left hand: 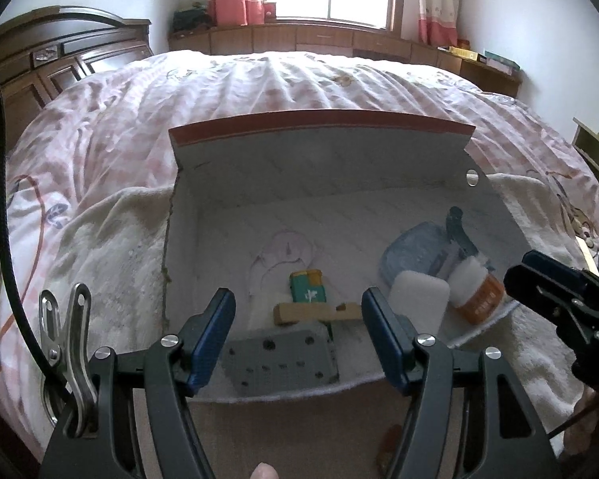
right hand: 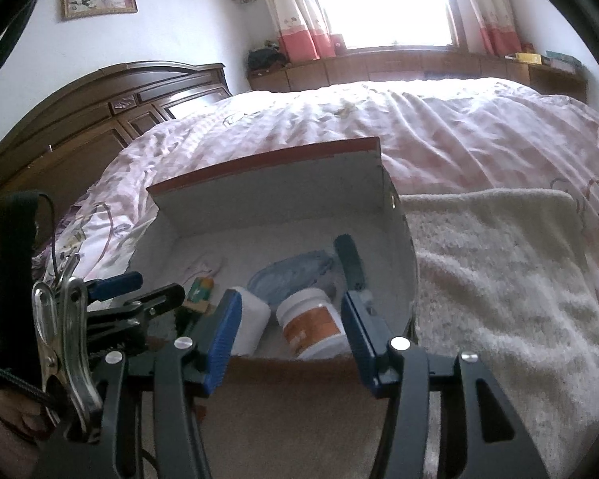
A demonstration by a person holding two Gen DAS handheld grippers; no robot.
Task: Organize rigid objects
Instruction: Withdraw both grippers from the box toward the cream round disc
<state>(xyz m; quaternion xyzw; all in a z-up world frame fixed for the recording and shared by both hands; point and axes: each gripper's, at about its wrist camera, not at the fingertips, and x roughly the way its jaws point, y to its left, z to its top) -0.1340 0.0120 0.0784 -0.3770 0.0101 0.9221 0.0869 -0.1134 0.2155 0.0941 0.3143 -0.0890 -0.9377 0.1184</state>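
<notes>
Bed [left hand: 259,92], pink patterned quilt, filling the scene; cream towel [right hand: 499,263] spread on its near part. Cardboard box [left hand: 323,151], open, lid standing at the far side, resting on the towel near the bed's near edge. Contents, largest first: grey perforated block [left hand: 279,361], near wall, left of centre; blue oval case [left hand: 413,251], right side, farther back; white rounded container [left hand: 419,299], near right, just beside a white jar with orange label [right hand: 313,325], lying tilted against the near-right wall; dark teal clip [left hand: 457,227], far right, upright beside the blue case; wooden piece [left hand: 315,313], centre; green-and-orange pack [left hand: 307,285] just beyond it. Left gripper [left hand: 298,337], released, jaws spread, empty, over the box's near edge. Right gripper [right hand: 289,343], likewise spread and empty, at the near-right edge before the jar.
</notes>
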